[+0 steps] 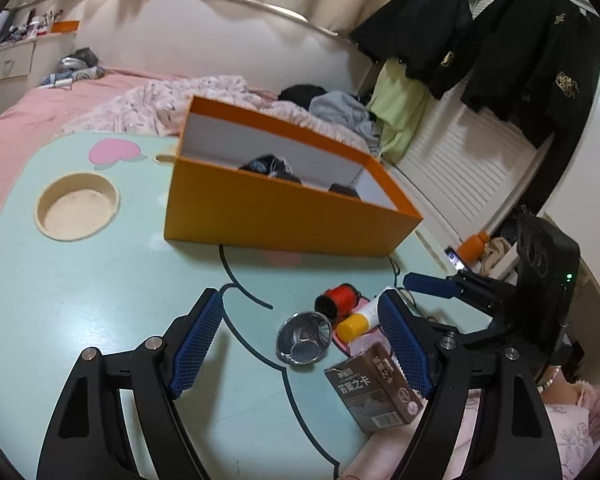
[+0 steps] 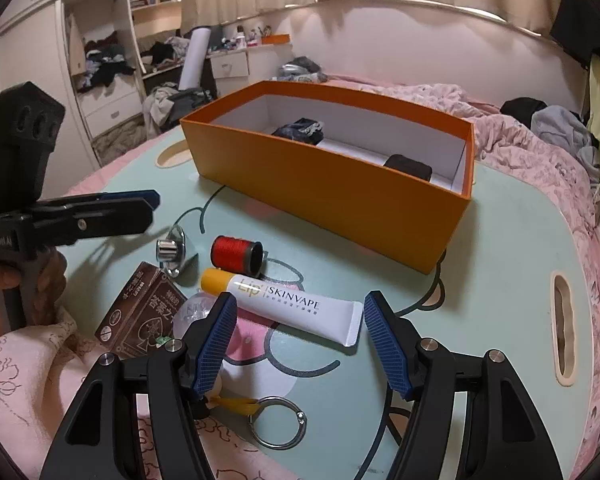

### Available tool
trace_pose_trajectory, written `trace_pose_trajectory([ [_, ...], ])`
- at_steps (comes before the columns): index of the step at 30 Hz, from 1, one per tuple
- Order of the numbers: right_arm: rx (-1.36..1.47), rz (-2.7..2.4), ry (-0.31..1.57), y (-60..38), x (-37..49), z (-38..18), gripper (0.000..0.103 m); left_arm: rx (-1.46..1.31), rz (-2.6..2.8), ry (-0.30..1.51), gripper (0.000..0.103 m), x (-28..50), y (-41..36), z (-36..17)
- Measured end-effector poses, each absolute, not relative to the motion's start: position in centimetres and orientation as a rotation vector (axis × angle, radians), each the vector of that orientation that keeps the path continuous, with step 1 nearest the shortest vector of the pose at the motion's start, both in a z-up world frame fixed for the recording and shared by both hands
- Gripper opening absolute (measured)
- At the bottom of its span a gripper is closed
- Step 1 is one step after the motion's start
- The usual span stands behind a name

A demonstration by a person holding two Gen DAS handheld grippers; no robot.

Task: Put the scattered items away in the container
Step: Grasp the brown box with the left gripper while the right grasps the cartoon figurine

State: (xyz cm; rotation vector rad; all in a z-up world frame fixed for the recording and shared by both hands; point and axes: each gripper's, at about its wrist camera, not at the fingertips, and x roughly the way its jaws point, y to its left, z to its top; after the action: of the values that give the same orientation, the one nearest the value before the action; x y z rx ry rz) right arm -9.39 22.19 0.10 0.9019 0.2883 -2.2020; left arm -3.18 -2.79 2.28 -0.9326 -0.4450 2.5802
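Observation:
An orange box [image 1: 292, 208] [image 2: 332, 184] stands open on the pale green table, with a dark bundle [image 2: 300, 130] and a small black item [image 2: 408, 168] inside. In front of it lie a steel cup [image 1: 303, 338] [image 2: 172, 252], a red thread spool [image 1: 338, 298] [image 2: 236, 252], a white tube with a yellow cap [image 1: 360, 318] [image 2: 296, 306], a brown card box [image 1: 374, 388] [image 2: 144, 312] and a metal key ring [image 2: 278, 422]. My left gripper [image 1: 302, 302] [image 2: 153, 204] hovers open over the cup. My right gripper [image 2: 302, 300] [image 1: 410, 281] is open above the tube's crimped end, touching nothing.
The table [image 1: 100, 280] has a round cup recess [image 1: 78, 208] and a handle slot [image 2: 562, 328]. It stands on a bed with pink bedding [image 2: 532, 148]. A black cable [image 1: 396, 268] runs by the box. A person's hand [image 2: 40, 292] grips the left handle. Dark clothes [image 1: 532, 52] hang at right.

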Motion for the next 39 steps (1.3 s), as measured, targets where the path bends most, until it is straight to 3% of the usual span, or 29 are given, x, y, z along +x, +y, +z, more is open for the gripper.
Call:
trace_pose_trajectory([
  [7,0.886,-2.229,0.221,23.1,-9.6,0.6,0.066,-1.009,2.416,-0.272,0.079,-0.8,0.4,3.4],
  [12,0.892,-2.122,0.108,24.4,-9.5,1.3,0.055,-1.101,2.384,-0.159,0.067,-0.5,3.0,2.6],
  [16,0.908,-1.971,0.135,24.5,-8.0,1.2,0.048,-1.148,2.375,-0.184,0.065,-1.0,3.2,1.5],
  [23,0.862,-1.893,0.275,22.7,-5.2,1.1,0.048,-1.218,2.356,-0.277,0.045,-1.8,1.9,0.2],
  [31,0.944,-1.903,0.385,20.4,-5.5,-0.9,0.046,-1.198,2.404,-0.184,0.029,-1.1,2.3,0.1],
  [32,0.934,-1.912,0.395,20.2,-5.4,-1.0,0.041,-1.192,2.414,-0.18,0.027,-1.2,2.3,0.1],
  [34,0.922,-1.928,0.402,20.1,-5.3,-1.1,0.041,-1.184,2.428,-0.189,0.02,-1.4,2.1,0.0],
  [39,0.898,-1.962,0.364,20.5,-5.6,-1.0,0.04,-1.11,2.439,-0.261,0.02,-1.0,1.4,0.3],
])
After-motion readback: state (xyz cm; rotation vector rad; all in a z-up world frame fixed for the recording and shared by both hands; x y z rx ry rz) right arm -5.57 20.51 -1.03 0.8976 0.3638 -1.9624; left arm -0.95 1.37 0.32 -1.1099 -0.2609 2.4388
